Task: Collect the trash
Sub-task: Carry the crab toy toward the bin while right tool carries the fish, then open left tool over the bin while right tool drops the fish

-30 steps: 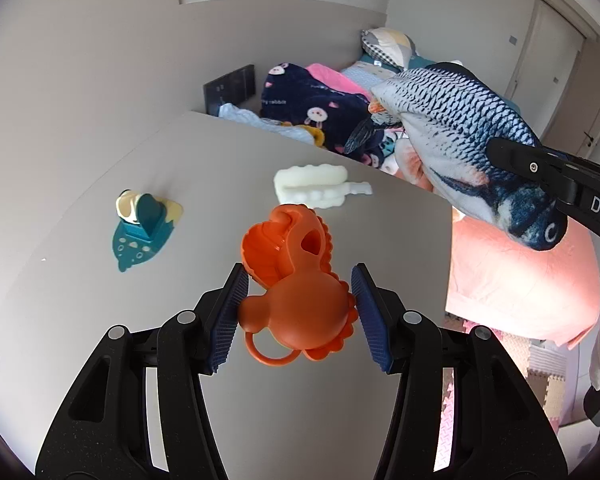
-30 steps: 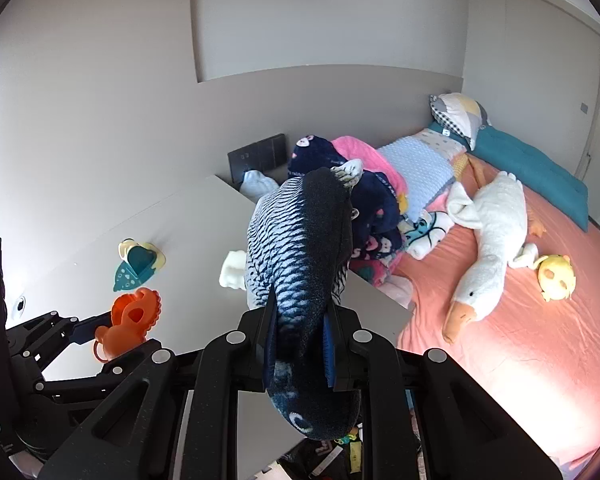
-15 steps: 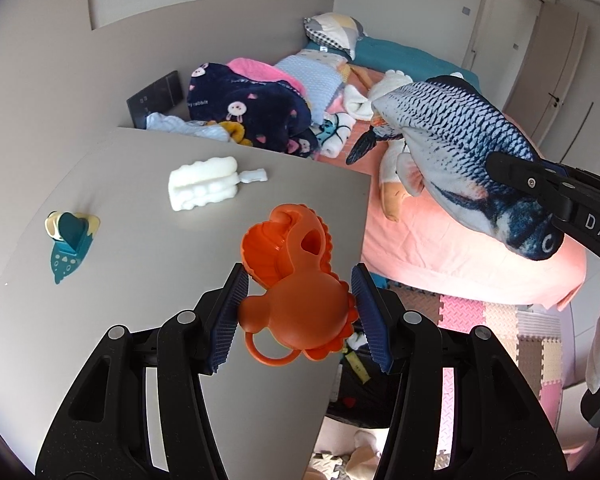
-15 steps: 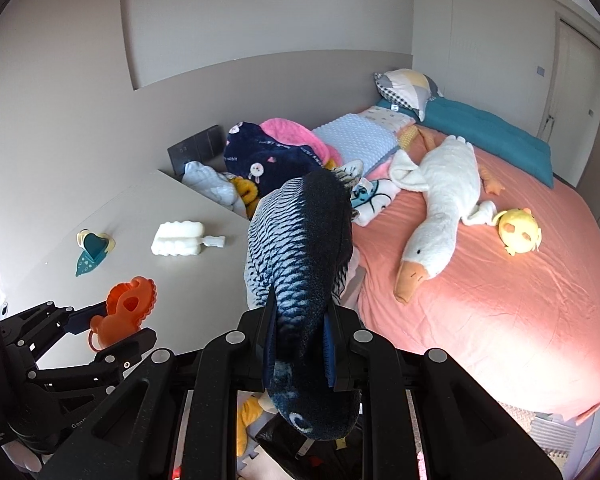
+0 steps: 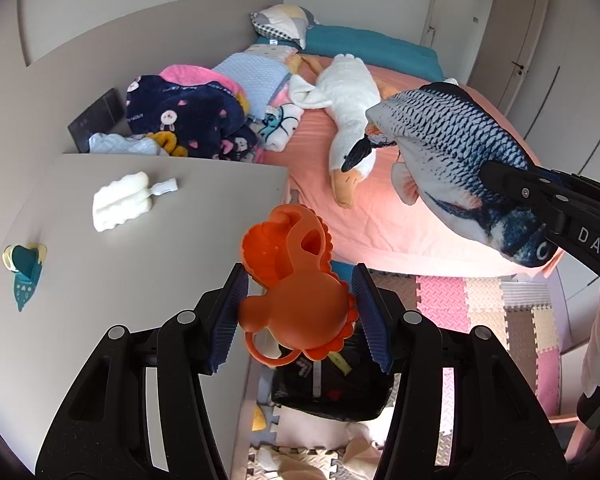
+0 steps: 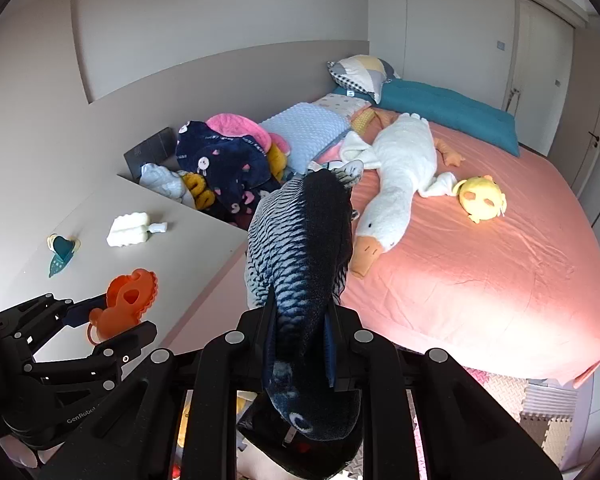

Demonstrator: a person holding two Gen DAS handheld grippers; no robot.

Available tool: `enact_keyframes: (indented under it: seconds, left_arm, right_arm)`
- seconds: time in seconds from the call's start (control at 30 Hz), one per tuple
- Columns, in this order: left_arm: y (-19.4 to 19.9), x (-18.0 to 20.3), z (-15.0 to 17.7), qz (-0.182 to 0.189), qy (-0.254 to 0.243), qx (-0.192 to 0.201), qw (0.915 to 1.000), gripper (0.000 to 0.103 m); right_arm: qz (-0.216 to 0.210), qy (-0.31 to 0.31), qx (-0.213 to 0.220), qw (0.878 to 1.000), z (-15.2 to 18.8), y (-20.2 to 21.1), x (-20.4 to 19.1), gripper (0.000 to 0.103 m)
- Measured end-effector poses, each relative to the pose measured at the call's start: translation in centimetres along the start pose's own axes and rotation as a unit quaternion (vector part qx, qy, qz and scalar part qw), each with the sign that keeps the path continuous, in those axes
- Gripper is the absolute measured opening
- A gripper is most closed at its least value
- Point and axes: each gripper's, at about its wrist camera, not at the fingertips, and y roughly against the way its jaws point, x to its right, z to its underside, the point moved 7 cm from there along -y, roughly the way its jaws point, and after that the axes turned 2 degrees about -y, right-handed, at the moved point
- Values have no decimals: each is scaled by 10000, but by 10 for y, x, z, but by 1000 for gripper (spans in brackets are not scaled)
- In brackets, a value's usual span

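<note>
My left gripper (image 5: pixel 296 300) is shut on an orange plastic toy (image 5: pixel 296 280) and holds it past the right edge of the grey table (image 5: pixel 100 280), above a black bag (image 5: pixel 332 392) on the floor. It shows in the right wrist view (image 6: pixel 116 320) with the orange toy (image 6: pixel 128 300). My right gripper (image 6: pixel 298 344) is shut on a blue-grey plush fish (image 6: pixel 300 248), held in the air between table and bed; the fish also shows in the left wrist view (image 5: pixel 452 152). A white ridged toy (image 5: pixel 120 200) and a teal toy (image 5: pixel 22 272) lie on the table.
A bed with a pink sheet (image 6: pixel 480 260) holds a white plush goose (image 6: pixel 396 176), a yellow plush (image 6: pixel 482 198), pillows and a heap of blankets (image 6: pixel 228 160). Foam floor mats (image 5: pixel 480 312) lie beside the bed. Loose litter lies on the floor under the table edge (image 5: pixel 284 452).
Both grippers have swung right, away from the table toward the bed, each still holding its toy. The black bag on the floor has come into view below the left gripper.
</note>
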Motion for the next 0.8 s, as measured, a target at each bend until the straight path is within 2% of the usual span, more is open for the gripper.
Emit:
enact_keyframes:
  seconds: [0.3,0.53,0.57,0.6,0.63,0.67,0.7,0.73,0.8]
  left_arm:
    - [-12,44,-5,292,-390,-76,9988,53]
    - [-20,62,-4,396,-561,-159,9975,53]
    - [-21,64,-4,434,-559,-171,9973,54]
    - [-22,65,-4,503,-565,-203,9969,60]
    - [-22,66,-4,536,-556,-233,9967,69]
    - [-22,66,-4,532,-533,-224,9969,93]
    - [-20,65,-6,506,-509,-140,9973,98]
    - [-18,64,-7,493,-504,-69,9975,98]
    - [-17,60,-9,429,-476,-44,9979,98]
  right_arm:
    - [223,-232,-95,9994,11,6,37,21]
    - [283,-350,-237,9987,19,3,53,24]
    - [300,-352,-282,9985,19,2,54,29]
    - [341,-363,-301,9983,20,1,56,34]
    - [406,-369,-287,9981,19,2,58,46]
    - [517,-379,-215,9977,18,3,61,59]
    - [647,-400,-92,9971,16,7,64,66]
    - [764,-429,43,9961,13,11,67,76]
    - [850,-467,184,9951,9,16,72,78]
